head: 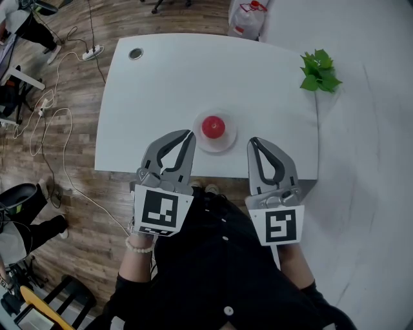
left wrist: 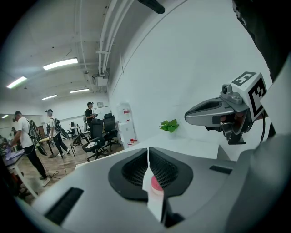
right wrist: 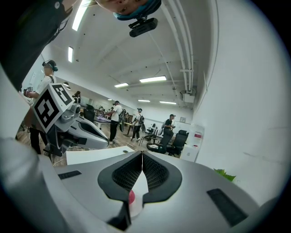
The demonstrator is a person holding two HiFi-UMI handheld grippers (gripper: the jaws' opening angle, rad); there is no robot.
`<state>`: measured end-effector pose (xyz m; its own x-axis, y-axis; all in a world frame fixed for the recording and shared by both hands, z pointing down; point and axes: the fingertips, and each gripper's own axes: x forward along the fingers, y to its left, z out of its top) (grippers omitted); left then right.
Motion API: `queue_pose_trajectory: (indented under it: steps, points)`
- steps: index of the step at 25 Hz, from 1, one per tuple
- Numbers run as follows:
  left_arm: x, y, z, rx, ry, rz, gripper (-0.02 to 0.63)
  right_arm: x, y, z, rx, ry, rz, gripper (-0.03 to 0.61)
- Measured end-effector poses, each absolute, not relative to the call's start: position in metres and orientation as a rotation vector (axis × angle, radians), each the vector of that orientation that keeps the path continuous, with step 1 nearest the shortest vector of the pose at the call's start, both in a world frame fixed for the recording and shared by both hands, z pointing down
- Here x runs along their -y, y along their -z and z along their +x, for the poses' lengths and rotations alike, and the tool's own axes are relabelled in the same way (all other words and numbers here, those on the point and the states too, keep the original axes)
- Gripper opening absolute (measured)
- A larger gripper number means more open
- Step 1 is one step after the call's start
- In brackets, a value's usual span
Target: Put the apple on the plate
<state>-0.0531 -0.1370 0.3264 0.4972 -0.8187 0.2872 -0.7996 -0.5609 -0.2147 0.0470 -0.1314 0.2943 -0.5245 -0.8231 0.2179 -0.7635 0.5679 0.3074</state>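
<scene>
A red apple (head: pixel 213 126) sits on a small pale plate (head: pixel 217 143) near the front edge of the white table (head: pixel 168 84). My left gripper (head: pixel 189 134) is shut and empty, its tip just left of the plate. My right gripper (head: pixel 252 141) is also shut and empty, a little right of the plate. In the left gripper view the jaws (left wrist: pixel 148 151) meet, and the apple (left wrist: pixel 156 183) shows through the gap below them. The right gripper view shows its closed jaws (right wrist: pixel 142 155) with the apple (right wrist: pixel 131 196) low between them.
A green leafy plant (head: pixel 319 71) stands at the table's far right corner. A cable hole (head: pixel 135 53) is at the far left corner. A water bottle (head: pixel 247 19) stands on the floor behind the table. Cables (head: pixel 51 116) lie on the wood floor at left. People and office chairs (left wrist: pixel 97 136) are far off.
</scene>
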Motion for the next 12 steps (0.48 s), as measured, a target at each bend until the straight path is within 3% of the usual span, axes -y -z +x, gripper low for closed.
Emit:
queue_pose_trajectory:
  steps: [12]
  points:
    - [0.1373,-0.3235,-0.0523,-1.446,0.547,-2.658,0.023,0.131,-0.2946,0.045,2.473,0.263,1.28,0.041]
